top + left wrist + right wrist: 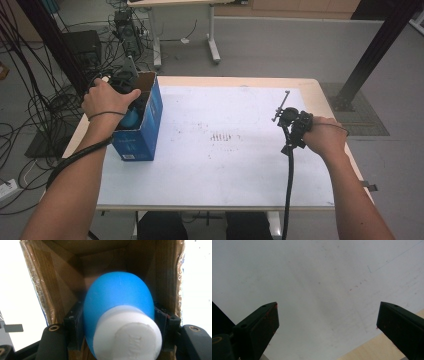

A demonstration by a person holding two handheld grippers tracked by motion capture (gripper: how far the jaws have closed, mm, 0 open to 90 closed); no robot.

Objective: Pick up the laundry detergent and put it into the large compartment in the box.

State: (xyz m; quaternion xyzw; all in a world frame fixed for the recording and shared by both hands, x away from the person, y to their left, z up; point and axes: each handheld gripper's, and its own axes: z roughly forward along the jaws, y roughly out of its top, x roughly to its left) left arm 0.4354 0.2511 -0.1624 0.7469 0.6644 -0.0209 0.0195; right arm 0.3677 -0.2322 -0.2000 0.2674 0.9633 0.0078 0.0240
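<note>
Left gripper (117,340) pinches the blue bulb (117,302) by its sides, white cap toward the camera, long axis running down into the open blue box (145,130) at the desk's (240,165) left edge (straight drop, I'd guess). Right gripper (327,315) hangs spread, well apart.
</note>
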